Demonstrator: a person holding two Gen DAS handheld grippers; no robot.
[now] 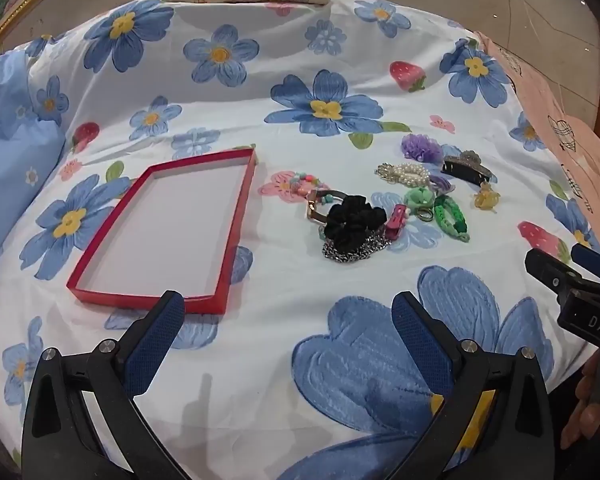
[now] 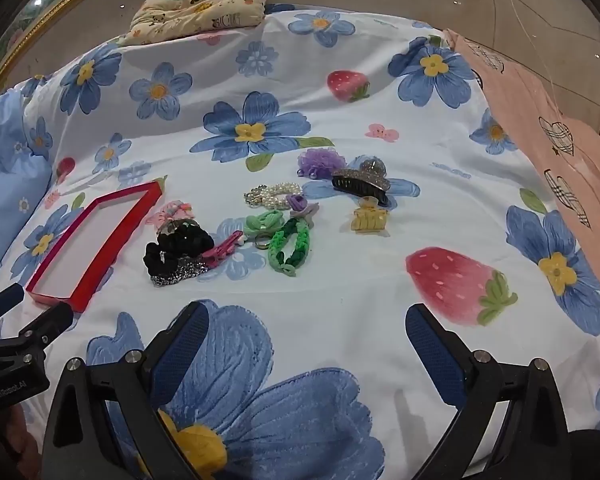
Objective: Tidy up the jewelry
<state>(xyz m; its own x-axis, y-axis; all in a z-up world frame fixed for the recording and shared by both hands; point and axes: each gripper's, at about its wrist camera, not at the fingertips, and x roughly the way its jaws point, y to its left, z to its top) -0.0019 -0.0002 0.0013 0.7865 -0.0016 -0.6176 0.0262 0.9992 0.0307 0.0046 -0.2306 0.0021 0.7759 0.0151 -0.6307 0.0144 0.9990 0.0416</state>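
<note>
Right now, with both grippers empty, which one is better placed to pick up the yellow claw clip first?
Probably the right gripper: open, nothing in it, with the yellow claw clip ahead, just right of its centre. From the left gripper the clip lies far right, past the pile; the red tray sits nearer.

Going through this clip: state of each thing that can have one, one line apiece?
Left tool: open, holding nothing.
Right tool: open, holding nothing.
Red tray: lies flat on the bedsheet, nothing in it.
Black scrunchie: loose, resting partly on the silver chain.
Glitter claw clip: shut, on the sheet.
Yellow claw clip: shut, apart from the pile.
</note>
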